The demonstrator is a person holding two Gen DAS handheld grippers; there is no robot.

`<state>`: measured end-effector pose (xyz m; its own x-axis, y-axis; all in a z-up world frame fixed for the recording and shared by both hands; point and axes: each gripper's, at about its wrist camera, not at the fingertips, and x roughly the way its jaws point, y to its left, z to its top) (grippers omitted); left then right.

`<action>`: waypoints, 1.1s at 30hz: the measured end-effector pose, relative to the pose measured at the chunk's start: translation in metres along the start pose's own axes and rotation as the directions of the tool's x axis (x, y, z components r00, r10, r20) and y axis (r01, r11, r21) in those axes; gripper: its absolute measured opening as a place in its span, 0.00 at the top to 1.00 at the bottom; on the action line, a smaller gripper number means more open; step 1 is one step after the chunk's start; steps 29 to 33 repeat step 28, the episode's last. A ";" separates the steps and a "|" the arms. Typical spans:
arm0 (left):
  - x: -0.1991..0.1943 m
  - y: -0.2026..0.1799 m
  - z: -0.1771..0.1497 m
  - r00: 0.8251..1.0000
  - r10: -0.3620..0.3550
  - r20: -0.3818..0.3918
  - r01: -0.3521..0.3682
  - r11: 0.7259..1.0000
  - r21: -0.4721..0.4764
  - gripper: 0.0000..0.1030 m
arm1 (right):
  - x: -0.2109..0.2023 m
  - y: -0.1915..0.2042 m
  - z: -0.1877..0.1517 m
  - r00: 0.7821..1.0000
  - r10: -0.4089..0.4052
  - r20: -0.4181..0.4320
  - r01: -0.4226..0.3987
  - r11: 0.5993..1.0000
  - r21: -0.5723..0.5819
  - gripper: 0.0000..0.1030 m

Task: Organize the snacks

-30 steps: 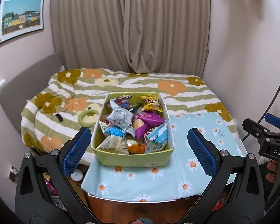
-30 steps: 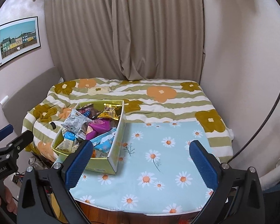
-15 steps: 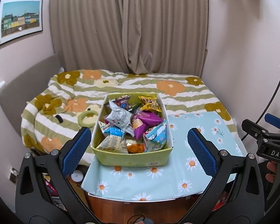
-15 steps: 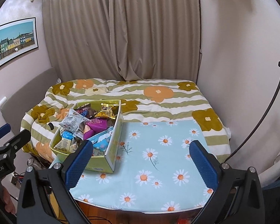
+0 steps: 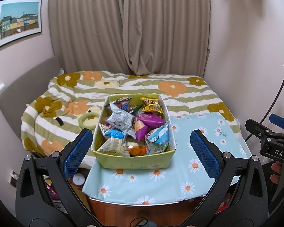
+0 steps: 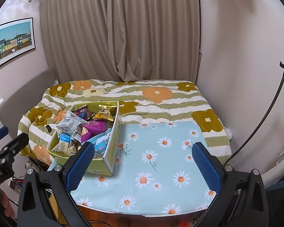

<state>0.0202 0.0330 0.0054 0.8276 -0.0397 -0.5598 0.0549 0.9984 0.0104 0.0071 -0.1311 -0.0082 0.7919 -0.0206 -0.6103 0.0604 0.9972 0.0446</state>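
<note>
snacks [image 5: 134, 126] heaped loose in green box [image 5: 134, 163] at table's [image 5: 198, 185] left end | left gripper [image 5: 140, 149] wide open, empty, hovering before box | right gripper [image 6: 142, 160] wide open, empty, over bare cloth | fits pre-sorting or all gathered

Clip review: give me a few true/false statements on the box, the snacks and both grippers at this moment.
1. The box sits on the daisy cloth. True.
2. The left gripper holds a snack. False: it is open and empty.
3. A purple packet lies in the box. True.
4. The right gripper is shut. False: its jaws are wide apart.
5. Snacks lie scattered on the cloth. False: all visible snacks are in the box.
</note>
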 end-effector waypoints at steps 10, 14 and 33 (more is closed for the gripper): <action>0.004 0.001 0.002 1.000 -0.012 0.003 0.012 1.000 0.014 0.01 | 0.000 -0.004 0.000 1.000 -0.019 0.001 0.019 1.000 0.010 0.01; 0.006 0.002 0.002 1.000 -0.009 0.004 0.009 1.000 0.015 0.01 | 0.000 -0.003 0.000 1.000 -0.022 0.002 0.022 1.000 0.011 0.01; 0.014 -0.002 0.002 1.000 -0.019 0.011 0.019 0.999 0.026 0.01 | 0.003 -0.008 0.003 1.000 -0.028 0.000 0.028 1.000 0.011 0.01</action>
